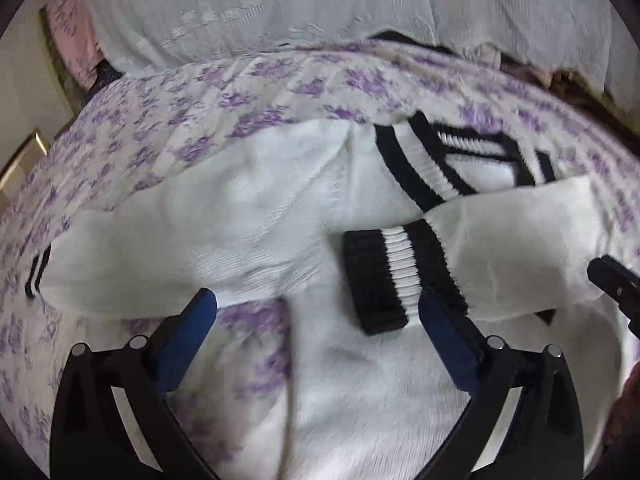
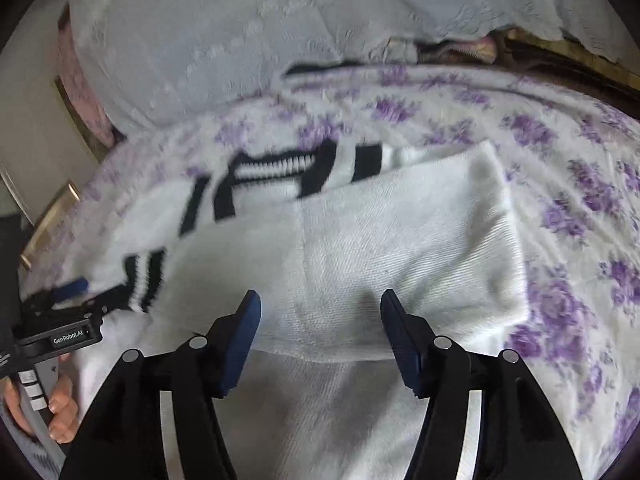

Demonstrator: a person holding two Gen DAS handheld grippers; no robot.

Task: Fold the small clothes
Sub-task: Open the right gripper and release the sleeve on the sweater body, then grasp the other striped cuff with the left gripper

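My left gripper (image 1: 318, 312) and right gripper (image 2: 320, 320) both spread, empty, over white sweater (image 2: 400, 240) mid-frame; striped cuff (image 1: 394, 276) centre.

One white sweater (image 1: 256, 208), two grippers, seemingly two striped cuffs (image 1: 400, 276)

A white knit sweater (image 1: 248, 216) with black-striped ribbed trim lies flat on the floral bedsheet (image 1: 168, 128); one sleeve (image 1: 504, 248) is folded across its body. The striped cuff (image 1: 396, 276) rests on the front.
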